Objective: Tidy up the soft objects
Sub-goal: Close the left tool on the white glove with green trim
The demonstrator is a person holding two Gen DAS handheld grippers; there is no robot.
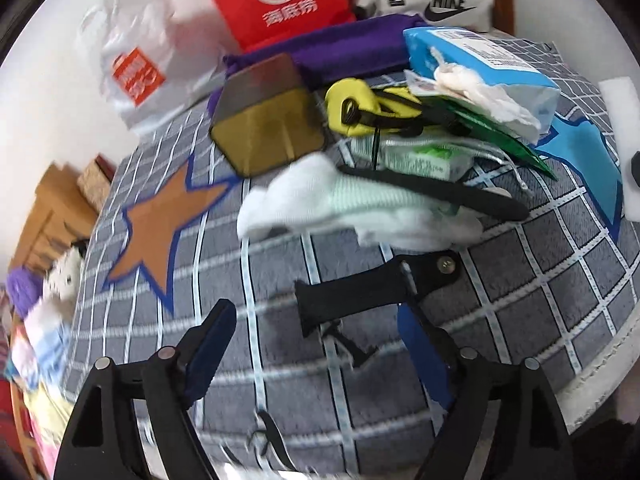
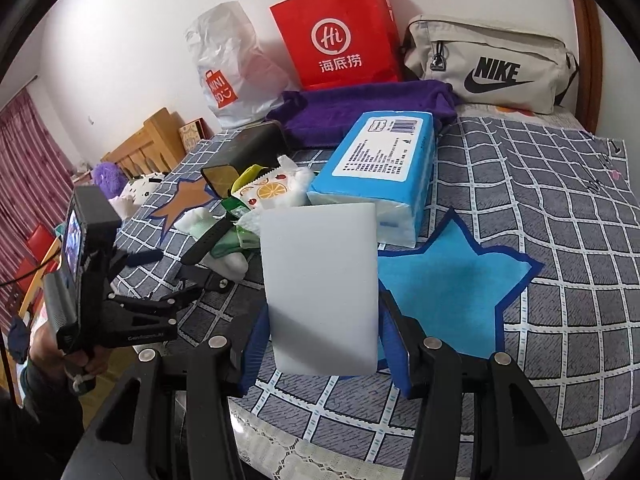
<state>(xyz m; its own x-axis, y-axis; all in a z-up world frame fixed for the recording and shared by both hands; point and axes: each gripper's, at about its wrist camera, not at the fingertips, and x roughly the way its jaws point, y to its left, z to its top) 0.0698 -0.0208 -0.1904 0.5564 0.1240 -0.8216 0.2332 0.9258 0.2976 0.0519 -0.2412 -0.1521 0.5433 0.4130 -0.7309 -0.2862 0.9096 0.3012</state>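
Note:
My right gripper (image 2: 320, 344) is shut on a white foam block (image 2: 320, 280), held upright above the grey checked cloth (image 2: 560, 200); the block also shows at the right edge of the left wrist view as a white foam block (image 1: 622, 120). My left gripper (image 1: 314, 312) stands open low over the cloth, and a black strap piece (image 1: 360, 288) lies on the cloth between and just beyond its fingertips, untouched. Beyond it lies a white and pale green sock (image 1: 340, 208). In the right wrist view, the left gripper (image 2: 172, 276) sits at the left, held by a hand.
The pile behind holds a gold box (image 1: 264, 132), a yellow clip (image 1: 360, 108), a blue tissue pack (image 2: 380, 168) and a purple towel (image 2: 360, 108). A red paper bag (image 2: 340, 32), a white plastic bag (image 2: 228, 68) and a grey Nike bag (image 2: 488, 64) stand against the wall. Plush toys (image 1: 60, 280) lie far left.

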